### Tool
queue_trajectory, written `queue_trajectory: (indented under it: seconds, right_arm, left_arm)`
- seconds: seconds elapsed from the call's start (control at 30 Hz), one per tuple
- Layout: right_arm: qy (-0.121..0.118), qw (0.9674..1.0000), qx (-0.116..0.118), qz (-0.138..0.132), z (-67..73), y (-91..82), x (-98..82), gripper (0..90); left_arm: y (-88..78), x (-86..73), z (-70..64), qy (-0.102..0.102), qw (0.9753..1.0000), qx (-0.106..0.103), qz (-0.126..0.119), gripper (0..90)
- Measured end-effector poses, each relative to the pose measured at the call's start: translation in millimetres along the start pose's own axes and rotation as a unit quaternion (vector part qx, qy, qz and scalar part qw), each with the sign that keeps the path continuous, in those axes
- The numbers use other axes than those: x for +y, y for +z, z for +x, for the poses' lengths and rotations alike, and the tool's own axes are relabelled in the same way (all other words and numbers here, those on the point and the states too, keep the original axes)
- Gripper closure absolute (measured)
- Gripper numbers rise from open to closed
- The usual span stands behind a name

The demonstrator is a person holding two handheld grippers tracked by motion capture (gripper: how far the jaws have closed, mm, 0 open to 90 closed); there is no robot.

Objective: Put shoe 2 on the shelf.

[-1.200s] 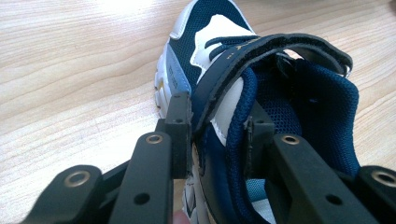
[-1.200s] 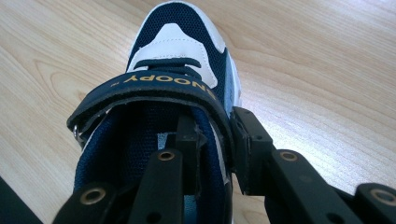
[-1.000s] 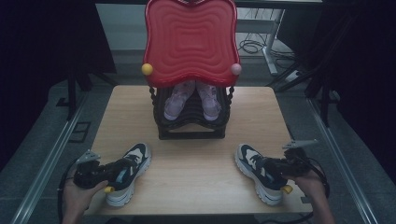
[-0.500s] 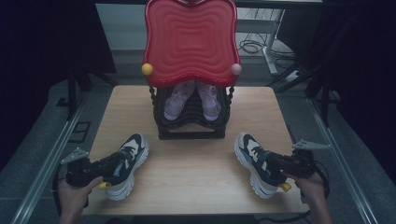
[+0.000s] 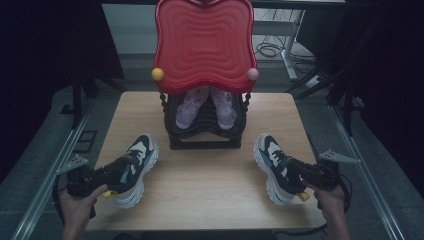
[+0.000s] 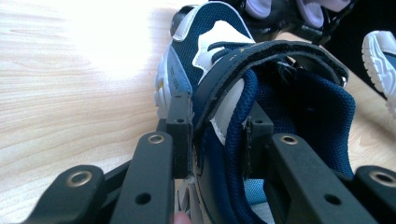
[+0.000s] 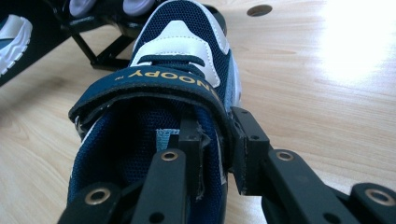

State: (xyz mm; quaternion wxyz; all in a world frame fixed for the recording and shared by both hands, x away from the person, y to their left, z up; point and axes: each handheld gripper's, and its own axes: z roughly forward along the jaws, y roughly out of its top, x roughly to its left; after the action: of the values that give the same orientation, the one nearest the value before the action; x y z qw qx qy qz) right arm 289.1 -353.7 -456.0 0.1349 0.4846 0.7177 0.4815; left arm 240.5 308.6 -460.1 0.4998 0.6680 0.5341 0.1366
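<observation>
Two navy and white strap sneakers are on the wooden table (image 5: 205, 200). The left sneaker (image 5: 139, 152) (image 6: 205, 42) points toward the rack, and my left gripper (image 5: 125, 172) (image 6: 217, 126) is shut on its side wall, one jaw outside and one inside the opening. The right sneaker (image 5: 267, 150) (image 7: 180, 42) is held the same way: my right gripper (image 5: 294, 172) (image 7: 215, 125) is shut on its collar wall beside the strap. I cannot tell whether the soles rest on the table or hang just above it.
A black shoe rack (image 5: 205, 140) stands at the table's back middle with a pair of pink shoes (image 5: 192, 107) inside. A red wavy panel (image 5: 204, 45) sits on top of it, with a yellow ball (image 5: 157, 74) and a pink ball (image 5: 253, 74) at its lower corners. Bare wood lies between the sneakers.
Both sneakers have shifted slightly away from the front edge, toward the rack, and both hands have drifted a little outward. The grips are unchanged.
</observation>
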Motion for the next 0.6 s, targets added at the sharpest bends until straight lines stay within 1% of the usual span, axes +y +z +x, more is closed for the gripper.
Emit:
queue_trajectory:
  seconds: [0.1, 0.17, 0.3, 0.37, 0.5, 0.6]
  right_arm:
    - [0.006, 0.9999, -0.004, -0.014, -1.7, -1.9, 0.1, 76.0]
    - [0.016, 0.9996, -0.004, -0.024, -3.6, -4.7, 0.5, 76.0]
    - [0.035, 0.9978, -0.001, -0.056, -9.1, -7.3, 2.5, 76.0]
    - [0.043, 0.9965, 0.002, -0.071, -12.2, -6.8, 5.5, 76.0]
    - [0.048, 0.9945, 0.006, -0.093, -16.6, -3.5, 13.0, 76.0]
    - [0.055, 0.9924, 0.013, -0.109, -18.9, -1.0, 20.4, 76.0]
  left_arm:
    - [0.0, 2.4, 1.0, -0.006, 0.9999, -0.001, -0.010, 70.7]
    - [0.1, 5.0, 1.9, -0.011, 0.9998, -0.004, -0.017, 70.7]
    - [-0.7, 11.0, 3.7, -0.019, 0.9991, -0.009, -0.036, 70.7]
    - [-2.6, 14.7, 5.3, -0.023, 0.9985, -0.013, -0.048, 70.7]
    - [-5.6, 21.4, 8.1, -0.035, 0.9966, -0.017, -0.072, 70.6]
    - [-6.4, 25.3, 10.7, -0.043, 0.9954, -0.019, -0.084, 70.6]
